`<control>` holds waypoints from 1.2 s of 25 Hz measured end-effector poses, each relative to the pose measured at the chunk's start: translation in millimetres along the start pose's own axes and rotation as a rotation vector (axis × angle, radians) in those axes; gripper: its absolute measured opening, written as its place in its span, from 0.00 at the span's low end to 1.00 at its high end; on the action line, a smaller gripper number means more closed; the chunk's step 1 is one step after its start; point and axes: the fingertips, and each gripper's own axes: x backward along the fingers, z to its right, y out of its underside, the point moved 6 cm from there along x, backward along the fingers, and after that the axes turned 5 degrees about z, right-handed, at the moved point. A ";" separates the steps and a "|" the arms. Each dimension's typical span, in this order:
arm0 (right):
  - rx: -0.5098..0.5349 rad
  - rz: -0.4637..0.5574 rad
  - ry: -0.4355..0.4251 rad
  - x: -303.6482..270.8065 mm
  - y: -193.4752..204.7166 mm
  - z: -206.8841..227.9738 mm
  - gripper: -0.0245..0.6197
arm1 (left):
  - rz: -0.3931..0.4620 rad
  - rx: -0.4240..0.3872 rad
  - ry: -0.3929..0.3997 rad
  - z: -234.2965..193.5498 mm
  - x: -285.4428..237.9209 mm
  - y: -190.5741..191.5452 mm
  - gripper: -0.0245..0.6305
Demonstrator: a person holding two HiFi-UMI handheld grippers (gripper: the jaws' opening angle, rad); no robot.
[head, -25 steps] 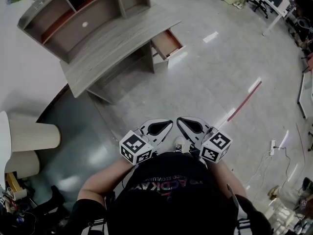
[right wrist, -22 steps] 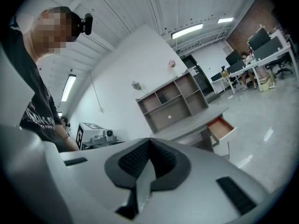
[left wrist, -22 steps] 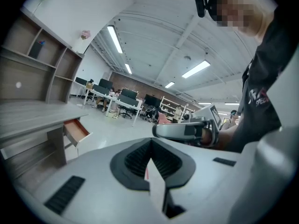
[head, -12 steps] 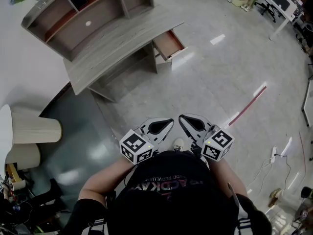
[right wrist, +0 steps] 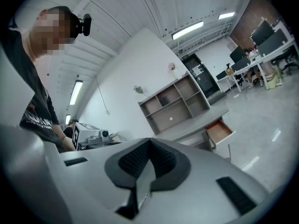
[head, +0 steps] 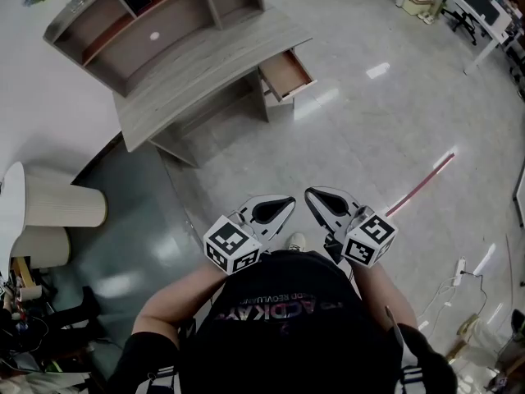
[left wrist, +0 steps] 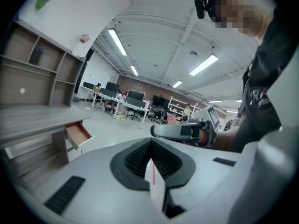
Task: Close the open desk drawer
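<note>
The grey wooden desk with a shelf unit stands at the upper left of the head view. Its drawer is pulled out at the desk's right end, showing a reddish-brown inside. The drawer also shows in the left gripper view and in the right gripper view. My left gripper and right gripper are held side by side close to my body, far from the drawer. Both are shut with nothing between their jaws. Each gripper sees the other: the right gripper, the left gripper.
Two beige cylinders lie at the left by a dark green floor patch. A red line crosses the grey tiles at the right. Office desks and chairs stand at the far top right; cables lie lower right.
The desk and drawer have slid slightly down and right in the head view as I move toward them. Both grippers stay shut and side by side.
</note>
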 end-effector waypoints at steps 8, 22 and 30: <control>-0.032 0.007 0.025 7.5 -2.5 12.4 0.06 | -0.018 0.024 0.002 -4.2 -13.7 0.9 0.05; -0.032 0.016 0.117 -37.7 -23.6 50.9 0.06 | 0.010 0.055 0.044 -75.4 -31.6 -19.5 0.05; -0.021 0.014 0.136 -86.9 -35.9 80.1 0.06 | 0.017 0.009 0.031 -132.3 -36.7 -30.0 0.05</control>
